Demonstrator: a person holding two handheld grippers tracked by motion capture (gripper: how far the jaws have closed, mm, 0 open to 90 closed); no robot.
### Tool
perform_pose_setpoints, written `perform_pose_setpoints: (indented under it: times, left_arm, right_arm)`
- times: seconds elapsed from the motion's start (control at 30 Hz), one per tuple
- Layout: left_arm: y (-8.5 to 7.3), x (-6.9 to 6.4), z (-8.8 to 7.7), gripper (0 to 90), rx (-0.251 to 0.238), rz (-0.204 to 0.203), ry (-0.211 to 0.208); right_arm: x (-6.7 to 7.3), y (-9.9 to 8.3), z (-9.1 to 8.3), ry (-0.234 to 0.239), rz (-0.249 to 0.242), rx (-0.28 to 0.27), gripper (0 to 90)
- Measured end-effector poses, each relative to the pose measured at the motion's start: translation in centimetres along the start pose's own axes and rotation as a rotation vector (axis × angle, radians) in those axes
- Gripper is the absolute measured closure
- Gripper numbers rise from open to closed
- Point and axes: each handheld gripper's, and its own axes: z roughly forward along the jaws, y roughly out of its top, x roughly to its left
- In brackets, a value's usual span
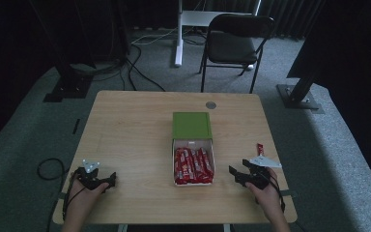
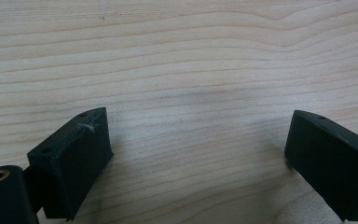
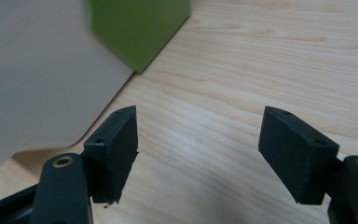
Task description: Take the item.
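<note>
A white box (image 1: pixel 193 145) lies open near the middle of the desk (image 1: pixel 125 130), a little toward the person's side, and it is packed with red snack bars (image 1: pixel 193 166) lying side by side with their long sides running away from the person. Its green lid (image 1: pixel 192 125) lies flat just beyond it, touching or overlapping the far edge of the box. In the right gripper view the pale side wall of the box (image 3: pixel 37 79) and a corner of the green lid (image 3: pixel 137 28) show to the left of the jaws. The right gripper (image 1: pixel 236 175) rests at the near right part of the desk, just beside the box, held by the right hand (image 1: pixel 268 191) and aimed leftward at the box; its jaws stand wide apart with only bare wood between them. One loose red snack bar (image 1: pixel 260 148) lies on the desk just beyond the right gripper, near the right edge. The left gripper (image 1: pixel 107 180) sits at the near left corner of the desk in the left hand (image 1: pixel 84 195), well apart from the box, and its jaws are likewise spread wide over bare wood, gripping nothing. Beyond the desk, a dark folding chair (image 1: pixel 234 41) stands on the grey carpet.
</note>
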Motion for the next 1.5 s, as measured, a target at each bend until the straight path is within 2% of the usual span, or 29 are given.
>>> perform_pose_setpoints:
  times: [0.13,0.53,0.77,0.87,1.0,1.1,1.23,1.33,1.4,1.47,1.5]
  left_arm:
    - [0.0,0.0,0.0,7.6,0.000,0.000,0.000]
    - [0.0,0.0,0.0,7.6,0.000,0.000,0.000]
    - [0.0,0.0,0.0,7.6,0.000,0.000,0.000]
    - [0.0,0.0,0.0,7.6,0.000,0.000,0.000]
    - [0.0,0.0,0.0,7.6,0.000,0.000,0.000]
    - [0.0,0.0,0.0,7.6,0.000,0.000,0.000]
    - [0.0,0.0,0.0,7.6,-0.001,0.000,0.000]
    - [0.0,0.0,0.0,7.6,0.000,0.000,0.000]
    - [0.0,0.0,0.0,7.6,0.000,-0.003,0.002]
    - [0.0,0.0,0.0,7.5,0.002,-0.009,0.009]
    - [0.0,0.1,0.0,7.5,0.001,-0.013,0.013]
  right_arm:
    - [0.2,-0.2,-0.1,0.030,-0.022,0.005,25.7]
    - [1.5,-1.0,0.3,0.104,-0.121,0.064,23.9]
    - [1.9,-1.3,0.6,0.109,-0.168,0.093,25.6]
    - [2.1,-1.5,0.7,0.113,-0.215,0.105,25.5]
    - [2.4,-1.6,0.8,0.114,-0.234,0.105,25.4]
    - [2.6,-1.9,1.1,0.133,-0.284,0.133,21.8]
    - [2.9,-2.1,1.3,0.150,-0.324,0.165,20.0]
    - [3.0,-2.2,1.3,0.154,-0.333,0.166,19.9]
    - [3.0,-2.2,1.3,0.173,-0.324,0.178,19.1]
    - [3.1,-2.2,1.4,0.198,-0.334,0.194,12.1]
    - [3.1,-2.2,1.5,0.203,-0.342,0.200,11.9]
